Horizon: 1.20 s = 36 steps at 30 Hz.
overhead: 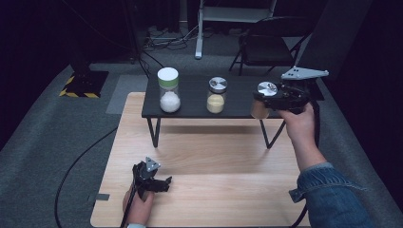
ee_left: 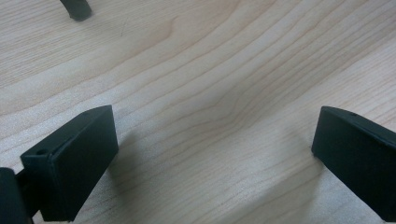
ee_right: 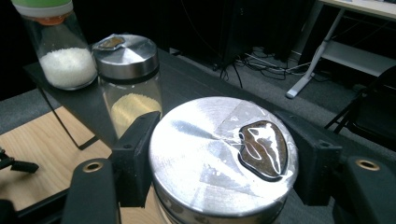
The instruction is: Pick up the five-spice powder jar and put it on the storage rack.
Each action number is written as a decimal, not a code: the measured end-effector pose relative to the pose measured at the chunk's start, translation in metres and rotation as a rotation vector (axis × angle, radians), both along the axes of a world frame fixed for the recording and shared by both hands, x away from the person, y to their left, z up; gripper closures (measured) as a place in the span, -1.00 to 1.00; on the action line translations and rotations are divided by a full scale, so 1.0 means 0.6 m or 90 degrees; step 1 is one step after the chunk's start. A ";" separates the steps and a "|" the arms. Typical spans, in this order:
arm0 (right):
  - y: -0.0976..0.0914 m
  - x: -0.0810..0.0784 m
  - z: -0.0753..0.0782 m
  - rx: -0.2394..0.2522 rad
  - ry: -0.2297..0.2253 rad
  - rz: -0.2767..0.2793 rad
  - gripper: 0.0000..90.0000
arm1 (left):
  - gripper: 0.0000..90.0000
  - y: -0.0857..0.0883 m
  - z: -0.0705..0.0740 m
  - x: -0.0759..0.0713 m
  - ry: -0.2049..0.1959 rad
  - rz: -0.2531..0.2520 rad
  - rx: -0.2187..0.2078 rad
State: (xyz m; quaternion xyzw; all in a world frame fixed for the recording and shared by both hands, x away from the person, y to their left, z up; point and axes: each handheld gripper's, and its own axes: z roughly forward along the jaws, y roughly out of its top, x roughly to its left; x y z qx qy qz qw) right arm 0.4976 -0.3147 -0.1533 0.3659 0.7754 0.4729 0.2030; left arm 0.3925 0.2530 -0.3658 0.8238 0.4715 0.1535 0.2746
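Right claw (ee_right: pixel 219 163): you have it clenched on the silver-lidded spice jar (ee_right: pixel 222 154) — at the black shelf's (overhead: pixel 195 95) right end.
Left claw (ee_left: pixel 215 154): released, low over your wooden bench (ee_left: pixel 210 84).

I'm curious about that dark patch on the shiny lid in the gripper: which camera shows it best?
The right gripper view: the silver-lidded jar sits close up between the right gripper's jaws, its dark, foil-sealed opening plain. The high view shows the jar small and far off. The left gripper view faces the wooden table.

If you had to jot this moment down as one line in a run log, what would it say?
right tool: shut on silver-lidded jar | left tool: open over wooden table | black shelf: white-grain jar, yellow-grain jar
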 end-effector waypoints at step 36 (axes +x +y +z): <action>0.037 0.063 -0.033 0.021 0.006 -0.012 -0.23 | -0.99 0.000 0.000 0.000 0.000 0.001 0.000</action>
